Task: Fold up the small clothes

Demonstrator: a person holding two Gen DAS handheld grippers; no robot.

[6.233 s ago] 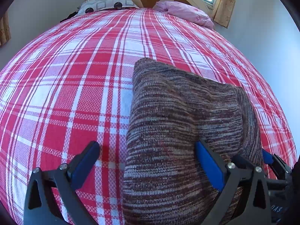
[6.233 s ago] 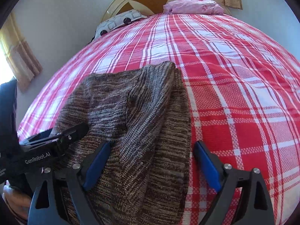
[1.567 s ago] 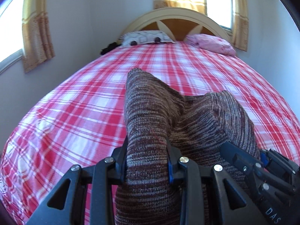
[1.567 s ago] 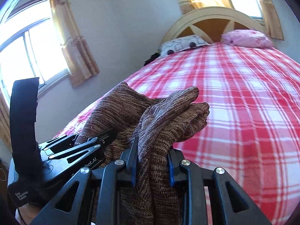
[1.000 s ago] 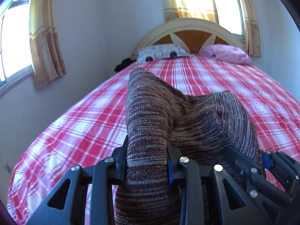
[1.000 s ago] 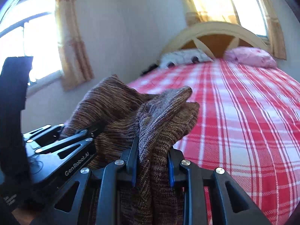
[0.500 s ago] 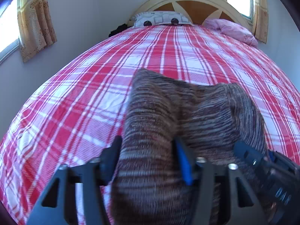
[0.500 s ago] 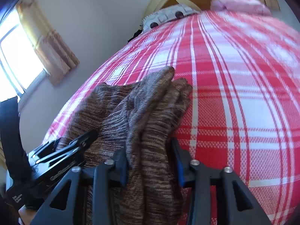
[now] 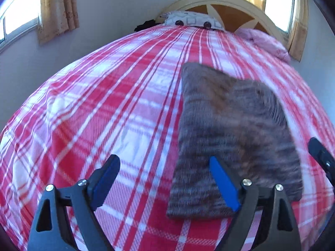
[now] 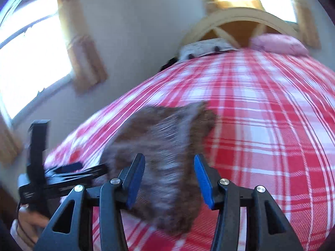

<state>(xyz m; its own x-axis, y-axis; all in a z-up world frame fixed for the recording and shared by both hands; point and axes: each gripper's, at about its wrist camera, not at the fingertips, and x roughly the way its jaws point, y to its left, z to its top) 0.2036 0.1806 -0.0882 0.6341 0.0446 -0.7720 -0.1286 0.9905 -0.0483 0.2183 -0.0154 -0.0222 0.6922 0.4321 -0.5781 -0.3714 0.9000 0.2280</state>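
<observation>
A brown striped knit garment (image 9: 232, 138) lies folded in a rectangle on the red and white plaid bed cover (image 9: 108, 104). My left gripper (image 9: 165, 179) is open and empty just off the garment's near left corner; its right finger overlaps the cloth's near edge. In the right wrist view the garment (image 10: 165, 146) is blurred and lies on the bed past my right gripper (image 10: 169, 177), which is open and empty. The left gripper's body (image 10: 62, 173) shows at the left there.
A patterned pillow (image 9: 192, 21) and a pink pillow (image 9: 266, 41) lie at the arched headboard (image 9: 226, 8). Curtained windows (image 9: 56, 8) are in the walls around the bed. A wall runs along the bed's left side.
Both grippers opened and let go of the garment, which now lies flat on the bed. Both have drawn back from it, the left one shifting left.
</observation>
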